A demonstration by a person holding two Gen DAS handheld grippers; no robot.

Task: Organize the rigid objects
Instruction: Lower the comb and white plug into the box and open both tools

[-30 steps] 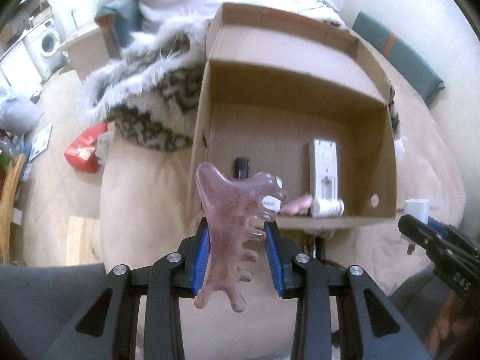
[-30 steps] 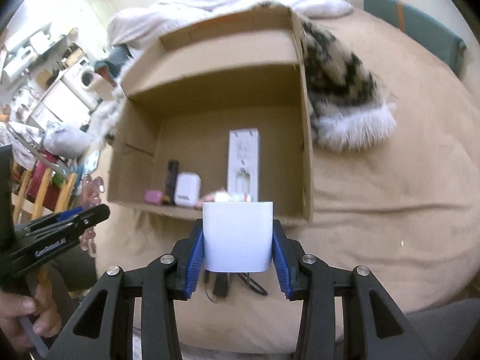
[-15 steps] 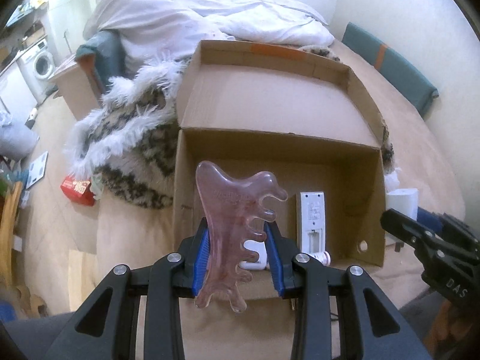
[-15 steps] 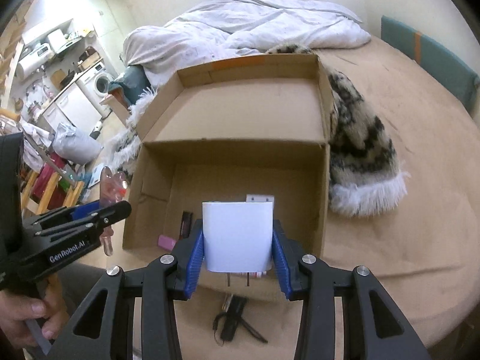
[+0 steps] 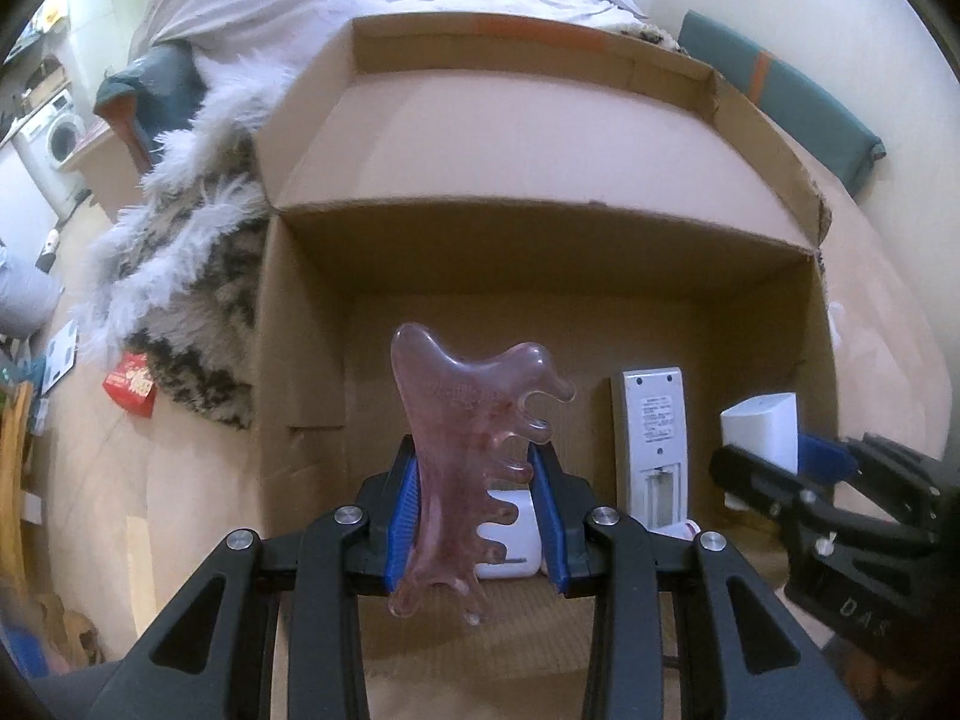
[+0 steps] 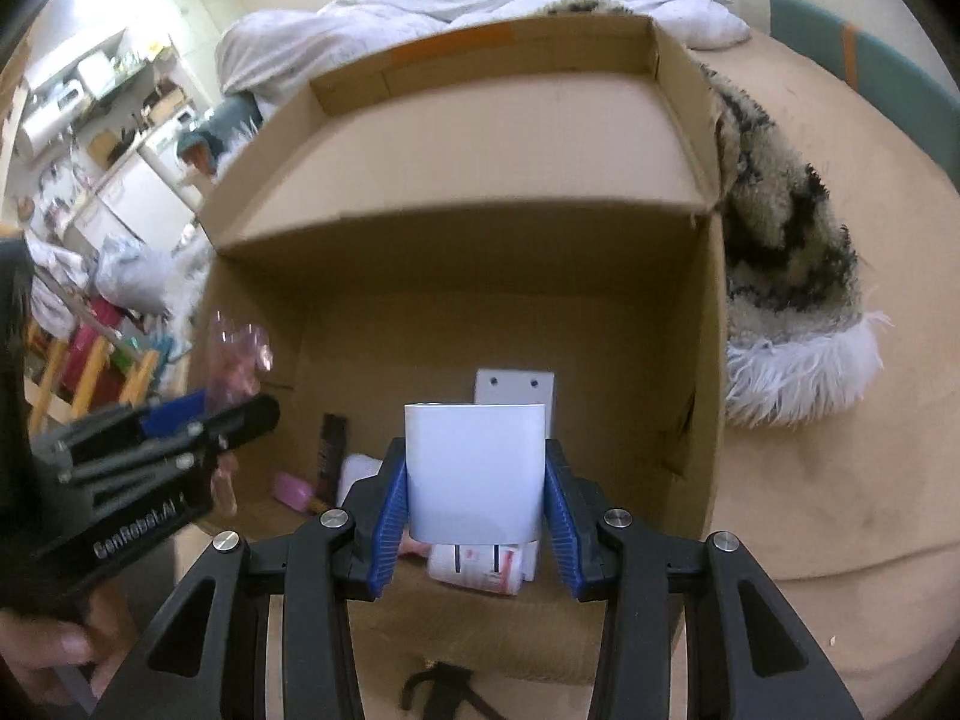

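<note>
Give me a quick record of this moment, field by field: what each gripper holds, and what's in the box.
left gripper: shut on pink comb
right gripper: shut on white charger, prongs down
cardboard box: open, on the bed, both grippers at its near edge
in box: white remote, black stick, pink item, small bottle, white case

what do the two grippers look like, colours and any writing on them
Both are matte black, with angular linkage arms, triangular cut-outs and silver round screws. The left gripper and right gripper each carry ribbed blue pads on their fingers. White lettering marks their sides: "GenRobot.AI" on the left, "DAS" on the right.
</note>
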